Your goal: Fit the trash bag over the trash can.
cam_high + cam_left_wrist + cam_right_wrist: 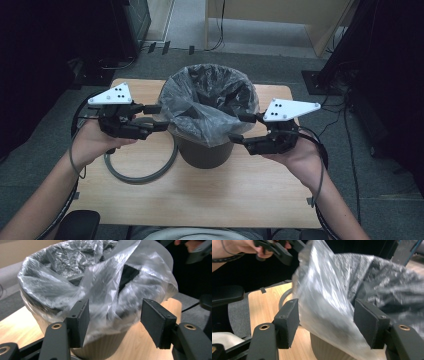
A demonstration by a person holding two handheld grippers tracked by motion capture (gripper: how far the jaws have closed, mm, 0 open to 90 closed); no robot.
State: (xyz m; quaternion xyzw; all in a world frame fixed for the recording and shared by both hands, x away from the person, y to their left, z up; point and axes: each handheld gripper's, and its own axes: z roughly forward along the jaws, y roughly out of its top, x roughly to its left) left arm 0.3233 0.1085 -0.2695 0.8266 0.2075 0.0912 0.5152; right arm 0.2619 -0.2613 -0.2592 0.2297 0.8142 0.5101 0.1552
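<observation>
High view alone reveals a grey ring (141, 170) beside the bin (206, 150).

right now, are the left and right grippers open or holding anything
left gripper: open, fingers either side of the plastic bag, not clamped.
right gripper: open, bag between its fingers.

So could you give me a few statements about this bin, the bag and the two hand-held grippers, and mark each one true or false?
1. A clear plastic bag lines the bin. True.
2. The bin lies tipped on its side. False: it stands upright on the wooden table.
3. The left gripper is open, with bag plastic between its jaws. True.
4. The right gripper is clamped shut. False: its jaws stand wide apart around the bag's edge.
5. A grey ring sits on the bin's rim. False: it lies flat on the table beside the bin, on the person's left.
</observation>
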